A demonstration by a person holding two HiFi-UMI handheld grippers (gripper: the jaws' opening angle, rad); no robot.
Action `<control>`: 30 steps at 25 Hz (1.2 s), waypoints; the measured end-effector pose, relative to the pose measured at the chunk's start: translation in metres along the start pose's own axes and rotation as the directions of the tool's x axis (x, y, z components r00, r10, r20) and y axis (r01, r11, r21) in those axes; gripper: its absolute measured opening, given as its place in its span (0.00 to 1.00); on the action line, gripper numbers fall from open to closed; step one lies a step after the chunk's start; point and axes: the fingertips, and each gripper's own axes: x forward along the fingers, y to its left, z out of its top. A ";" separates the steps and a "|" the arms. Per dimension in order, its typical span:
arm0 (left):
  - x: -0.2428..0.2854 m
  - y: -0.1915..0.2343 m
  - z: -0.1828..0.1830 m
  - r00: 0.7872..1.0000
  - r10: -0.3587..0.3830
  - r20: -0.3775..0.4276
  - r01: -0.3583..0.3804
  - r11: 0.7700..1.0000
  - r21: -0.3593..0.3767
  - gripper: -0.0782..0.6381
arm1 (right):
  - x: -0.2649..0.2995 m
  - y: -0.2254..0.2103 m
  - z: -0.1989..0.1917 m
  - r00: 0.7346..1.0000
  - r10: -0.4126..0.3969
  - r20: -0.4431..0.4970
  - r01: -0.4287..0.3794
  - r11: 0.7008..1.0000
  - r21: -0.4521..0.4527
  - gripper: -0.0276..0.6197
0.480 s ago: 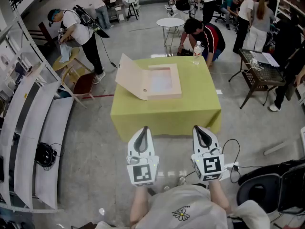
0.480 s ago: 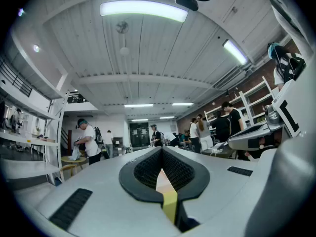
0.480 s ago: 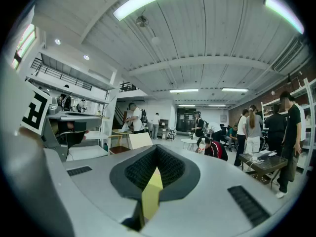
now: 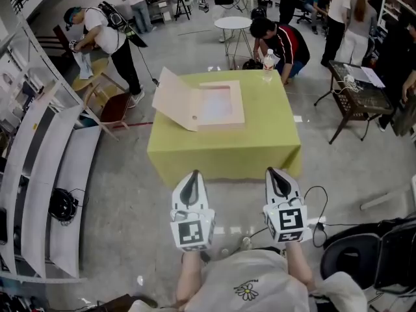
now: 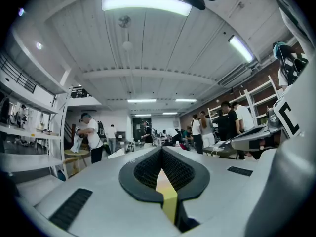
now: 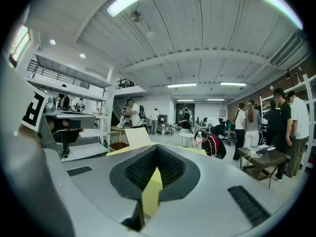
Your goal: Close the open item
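Observation:
A flat pale box lies on the table with the yellow-green cloth. Its lid stands open, tilted up to the left. In the right gripper view the lid shows as a pale sheet beyond the jaws. My left gripper and right gripper hover side by side over the floor, short of the table's near edge and well apart from the box. Both are shut with nothing held: the left gripper and the right gripper each have their tips touching.
A plastic bottle stands at the table's far right corner. Behind it a person in a dark top bends down. White shelving runs along the left, a dark side table stands at the right, and a cable lies on the floor.
The table and box sit slightly higher in the head view. Both grippers hold nearly the same place and stay shut. People in the background have shifted.

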 end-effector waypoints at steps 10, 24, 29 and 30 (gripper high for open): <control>-0.004 -0.007 0.001 0.996 0.086 0.023 -0.086 0.996 0.019 0.13 | 0.014 -0.006 -0.008 0.994 0.097 0.052 -0.100 0.993 0.059 0.05; 0.084 0.028 -0.035 0.997 0.075 0.003 -0.075 0.996 -0.037 0.13 | 0.099 -0.016 -0.013 0.988 0.147 0.040 -0.147 0.989 -0.011 0.05; 0.142 0.052 -0.042 0.999 0.045 0.014 -0.045 0.998 -0.039 0.13 | 0.153 -0.021 -0.011 0.991 0.136 0.013 -0.135 0.990 -0.046 0.05; 0.155 0.059 -0.045 0.999 0.038 0.010 -0.038 0.998 -0.041 0.13 | 0.167 -0.021 -0.009 0.991 0.131 0.011 -0.130 0.990 -0.053 0.05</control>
